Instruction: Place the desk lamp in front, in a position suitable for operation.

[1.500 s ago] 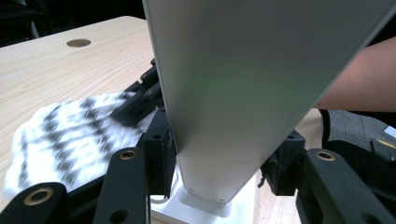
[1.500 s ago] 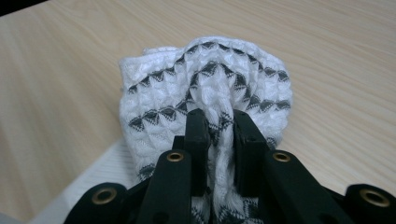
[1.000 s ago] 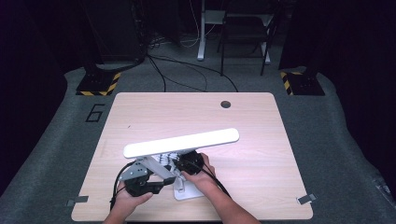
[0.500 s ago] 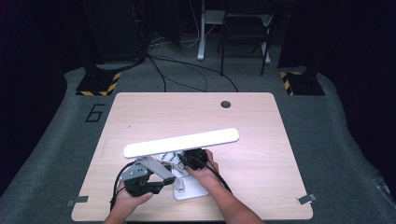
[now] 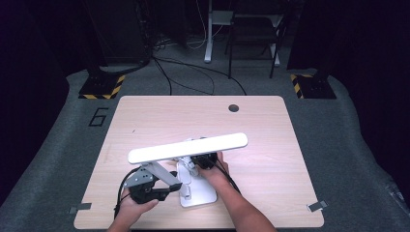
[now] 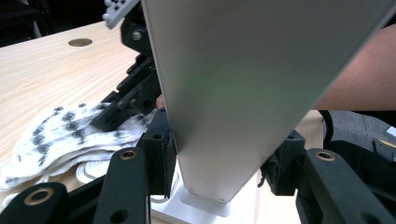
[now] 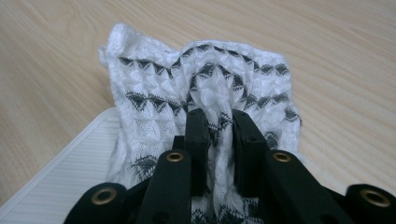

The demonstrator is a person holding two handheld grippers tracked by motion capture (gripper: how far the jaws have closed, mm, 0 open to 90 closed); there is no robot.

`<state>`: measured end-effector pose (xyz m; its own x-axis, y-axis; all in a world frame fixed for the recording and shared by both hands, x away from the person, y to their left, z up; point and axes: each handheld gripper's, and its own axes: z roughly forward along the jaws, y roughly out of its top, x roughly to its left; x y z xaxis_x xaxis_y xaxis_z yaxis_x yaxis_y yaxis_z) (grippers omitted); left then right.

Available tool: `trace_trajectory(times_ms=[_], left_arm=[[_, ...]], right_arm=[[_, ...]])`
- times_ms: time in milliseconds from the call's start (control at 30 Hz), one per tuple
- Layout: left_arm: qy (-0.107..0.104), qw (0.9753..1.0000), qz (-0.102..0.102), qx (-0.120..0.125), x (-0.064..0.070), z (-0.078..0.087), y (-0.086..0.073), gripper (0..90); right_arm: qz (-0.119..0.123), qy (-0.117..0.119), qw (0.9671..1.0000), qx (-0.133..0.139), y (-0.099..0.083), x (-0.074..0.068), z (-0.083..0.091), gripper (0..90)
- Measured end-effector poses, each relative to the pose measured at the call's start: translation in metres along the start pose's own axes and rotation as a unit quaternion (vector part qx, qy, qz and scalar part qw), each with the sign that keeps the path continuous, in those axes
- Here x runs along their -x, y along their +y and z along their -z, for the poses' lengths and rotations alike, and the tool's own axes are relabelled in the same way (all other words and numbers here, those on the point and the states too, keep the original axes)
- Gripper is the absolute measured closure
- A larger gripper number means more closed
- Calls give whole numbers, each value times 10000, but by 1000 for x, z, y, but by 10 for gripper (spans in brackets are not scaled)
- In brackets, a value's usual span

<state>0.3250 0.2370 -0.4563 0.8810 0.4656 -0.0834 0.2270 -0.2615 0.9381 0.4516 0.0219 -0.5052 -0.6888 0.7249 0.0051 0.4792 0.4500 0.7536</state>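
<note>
A white desk lamp stands near the table's front edge, with a long light bar point(image 5: 187, 147) over a flat base point(image 5: 198, 195). My left gripper point(image 5: 170, 185) is shut on the lamp's slanted arm point(image 6: 233, 93), and its pads press both sides point(image 6: 224, 163). My right gripper point(image 5: 203, 160) is shut on a white cloth with a black pattern point(image 7: 205, 79). A fold of that cloth is pinched between its jaws point(image 7: 216, 121). The cloth lies partly on the ribbed base point(image 7: 60, 172) and partly on the wood. The left gripper view shows the cloth point(image 6: 60, 135) under the right gripper point(image 6: 135, 93).
The wooden table point(image 5: 270, 145) has a round cable hole point(image 5: 234, 108) at its far right. Beyond the table, on the grey floor, are cables, a desk leg and two stands with yellow-black stripes point(image 5: 309, 84).
My right gripper has slid the cloth a little to the right and away from the person. The left gripper and the lamp have stayed still.
</note>
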Motion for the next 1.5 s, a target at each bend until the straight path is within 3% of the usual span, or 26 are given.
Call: trace_trajectory(times_ms=[33,100,133,200,500,733,900,1133,1167,1500], left_arm=[[-21,10000,-11,-20,0,0,0,531],[-19,10000,-14,-11,0,0,0,531],[-19,10000,-17,-10,0,0,0,531],[-24,10000,-38,-16,0,0,0,531],[17,10000,-73,-18,1,-1,1,531],[94,9999,-58,-30,4,-2,1,531],[123,9999,-43,-43,4,-1,1,532],[104,9999,-8,-52,5,-1,1,533],[106,9999,-8,-56,5,-1,1,533],[123,9999,7,-53,5,-1,1,534]], right_arm=[[123,15,9999,17,1,2,-2,782],[-30,50,10000,-75,2,0,-4,782],[92,46,9999,-1,2,1,-6,782],[-3,73,10000,-60,4,-1,-8,782],[22,121,9998,-164,12,-11,-19,783],[328,159,9991,-235,18,-21,-25,787],[304,198,9986,-391,17,-12,-22,787],[322,53,9988,-375,10,0,-13,787],[216,38,9991,-375,8,1,-12,787],[100,-206,9988,-423,-6,28,4,786]])
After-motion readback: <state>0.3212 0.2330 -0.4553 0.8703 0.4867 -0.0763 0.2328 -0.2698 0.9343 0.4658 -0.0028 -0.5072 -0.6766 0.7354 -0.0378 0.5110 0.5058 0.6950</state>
